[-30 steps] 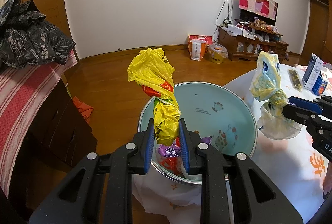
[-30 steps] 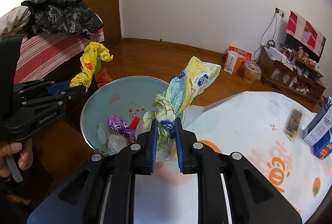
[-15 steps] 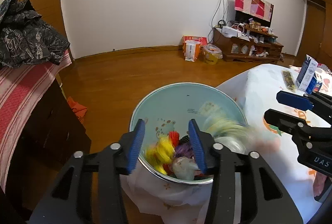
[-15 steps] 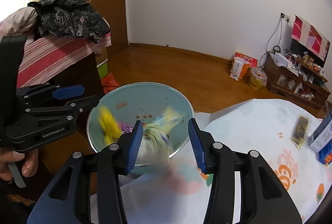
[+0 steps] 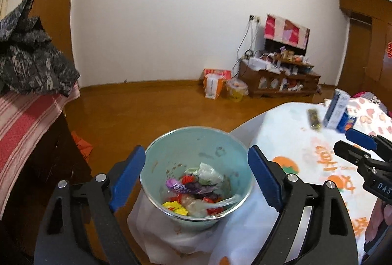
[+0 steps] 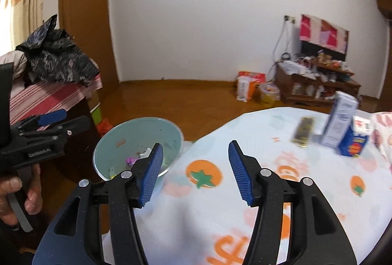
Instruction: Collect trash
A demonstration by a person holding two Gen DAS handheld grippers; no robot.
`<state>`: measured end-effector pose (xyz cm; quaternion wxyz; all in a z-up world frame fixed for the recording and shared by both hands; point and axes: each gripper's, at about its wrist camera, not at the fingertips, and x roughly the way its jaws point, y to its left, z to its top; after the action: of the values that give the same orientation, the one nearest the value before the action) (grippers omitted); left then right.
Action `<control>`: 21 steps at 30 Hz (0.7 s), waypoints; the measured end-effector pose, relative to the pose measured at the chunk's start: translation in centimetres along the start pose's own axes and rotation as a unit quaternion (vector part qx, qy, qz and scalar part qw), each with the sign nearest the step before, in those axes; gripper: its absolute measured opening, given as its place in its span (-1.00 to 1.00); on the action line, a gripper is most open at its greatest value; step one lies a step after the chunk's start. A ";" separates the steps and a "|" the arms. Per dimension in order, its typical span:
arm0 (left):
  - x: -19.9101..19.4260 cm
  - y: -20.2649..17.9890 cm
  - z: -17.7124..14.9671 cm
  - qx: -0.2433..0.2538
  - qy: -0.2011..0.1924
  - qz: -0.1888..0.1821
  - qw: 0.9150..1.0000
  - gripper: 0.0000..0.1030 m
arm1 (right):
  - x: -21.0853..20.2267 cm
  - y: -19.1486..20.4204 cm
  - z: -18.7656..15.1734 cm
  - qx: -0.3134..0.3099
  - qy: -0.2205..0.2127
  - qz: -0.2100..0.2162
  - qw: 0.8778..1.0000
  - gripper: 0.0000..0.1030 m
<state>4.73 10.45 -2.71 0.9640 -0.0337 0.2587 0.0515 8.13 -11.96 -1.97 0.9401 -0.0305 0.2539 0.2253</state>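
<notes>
Both bags dropped into the 1 bin [image 5: 196, 142] below; left tool [image 5: 193, 181] and right tool [image 6: 194, 173] have just been opening, nothing between.

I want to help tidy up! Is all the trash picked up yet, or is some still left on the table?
Done: crumpled colourful wrappers and plastic bags lie in the pale green round bin. In hand: nothing; the left tool and right tool have just been opening and are empty. Left: a dark flat packet and blue-and-white cartons on the orange-patterned white tablecloth, if those count as trash.
</notes>
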 end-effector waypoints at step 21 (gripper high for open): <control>-3.4 -2.0 0.7 0.022 -0.036 -0.006 0.999 0.70 | -4.1 -1.0 -0.9 0.015 -0.031 -0.025 0.999 0.15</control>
<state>2.40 8.28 -0.37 0.9735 -0.0119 0.2244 0.0412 4.99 -14.66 -0.75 0.9533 -0.0157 0.2268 0.1987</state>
